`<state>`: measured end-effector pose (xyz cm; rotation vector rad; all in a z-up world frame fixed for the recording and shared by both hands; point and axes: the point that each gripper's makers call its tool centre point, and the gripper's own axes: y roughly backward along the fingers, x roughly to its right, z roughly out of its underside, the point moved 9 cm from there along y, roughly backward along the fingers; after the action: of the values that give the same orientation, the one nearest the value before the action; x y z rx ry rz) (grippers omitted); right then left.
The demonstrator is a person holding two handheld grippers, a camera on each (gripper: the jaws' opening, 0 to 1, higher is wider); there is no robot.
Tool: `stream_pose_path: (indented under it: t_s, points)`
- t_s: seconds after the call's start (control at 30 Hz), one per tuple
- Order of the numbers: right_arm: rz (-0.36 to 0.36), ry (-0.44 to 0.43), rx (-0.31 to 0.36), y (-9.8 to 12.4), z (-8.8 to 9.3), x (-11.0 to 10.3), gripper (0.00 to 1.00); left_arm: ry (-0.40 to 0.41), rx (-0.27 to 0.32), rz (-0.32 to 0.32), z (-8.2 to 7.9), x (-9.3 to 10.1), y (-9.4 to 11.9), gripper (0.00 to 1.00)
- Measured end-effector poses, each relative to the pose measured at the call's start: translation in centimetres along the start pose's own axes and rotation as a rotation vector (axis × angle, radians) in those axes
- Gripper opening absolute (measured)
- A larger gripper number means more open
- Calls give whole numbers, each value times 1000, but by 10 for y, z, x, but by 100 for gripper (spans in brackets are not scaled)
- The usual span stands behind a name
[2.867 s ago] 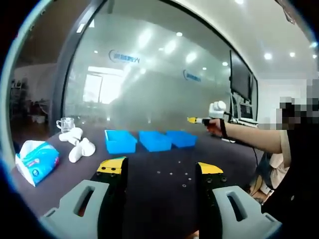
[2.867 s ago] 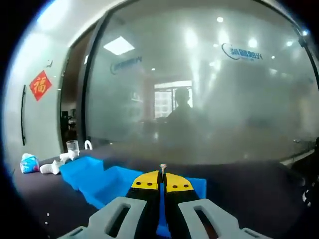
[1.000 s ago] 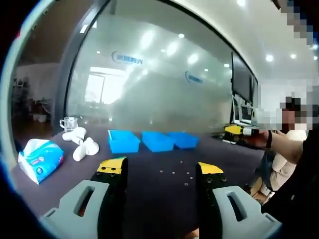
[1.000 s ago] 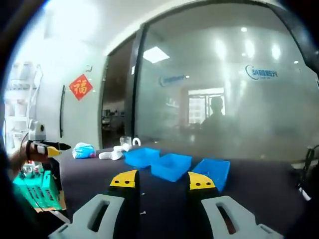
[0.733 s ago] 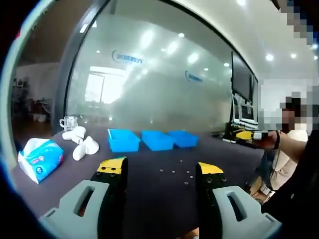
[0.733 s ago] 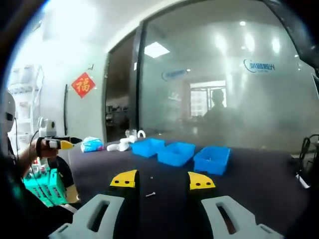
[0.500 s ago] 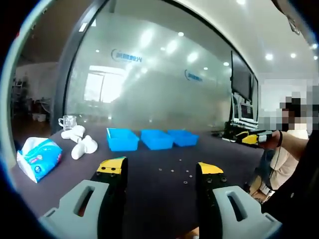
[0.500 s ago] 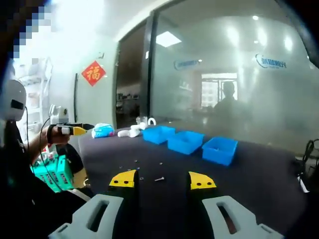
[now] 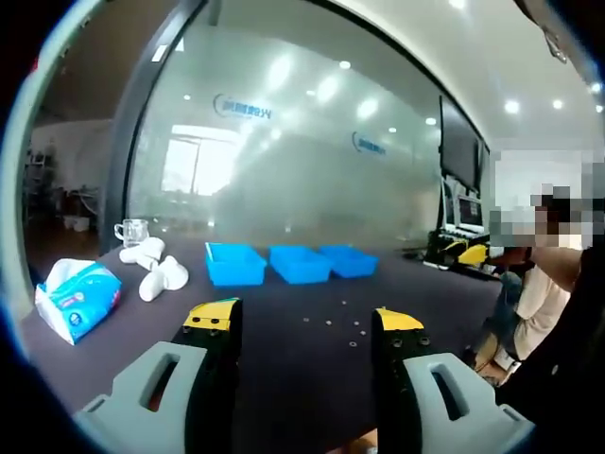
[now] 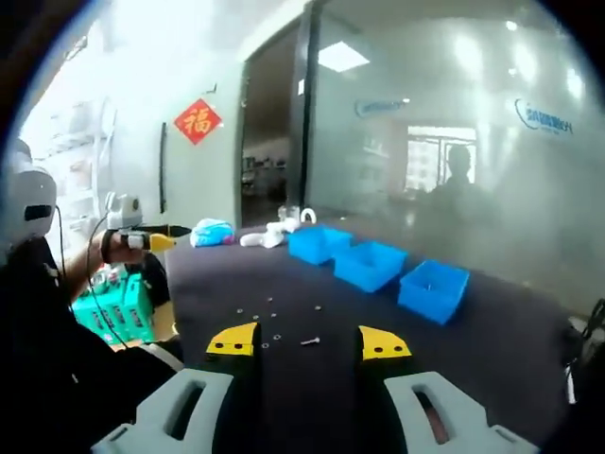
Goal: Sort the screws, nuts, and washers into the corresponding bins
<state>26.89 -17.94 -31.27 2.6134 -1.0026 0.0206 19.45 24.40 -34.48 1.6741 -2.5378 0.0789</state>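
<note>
The left gripper (image 9: 304,322) hangs above the dark table (image 9: 284,364) with its yellow-tipped jaws spread wide and nothing between them. The right gripper (image 10: 309,340) is likewise wide open and empty, held over the table (image 10: 236,274). Three blue bins (image 9: 290,264) stand in a row at the far side of the table, side by side (in the right gripper view they run off diagonally, (image 10: 378,265)). The loose hardware lies on the bare tabletop in front of the bins and well apart from them: a scatter of small nuts and washers (image 9: 340,324), too small to count or tell apart, and one screw (image 10: 309,340) lying flat among them. In the left gripper view a tissue pack (image 9: 76,298) rests at the table's edge, with white pipe fittings (image 9: 156,270) and a glass cup (image 9: 129,231) beyond it.
</note>
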Motion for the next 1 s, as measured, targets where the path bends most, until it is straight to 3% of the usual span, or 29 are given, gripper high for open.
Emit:
stream_pose_path:
  t_s: [0.2, 0.4, 0.6, 1.0]
  points:
    - [-74, 84, -123, -22, -6, -2, 36, -2, -8, 0, 2, 0, -2, 53]
    - [-140, 73, -205, -47, -11, -2, 36, -3, -7, -1, 2, 0, -2, 53]
    - [-192, 133, -355, -69, -6, 1, 36, 7, -11, -8, 6, -1, -2, 53]
    - [-229, 201, -519, -102, 0, 3, 36, 12, -19, -13, 12, -3, -3, 53]
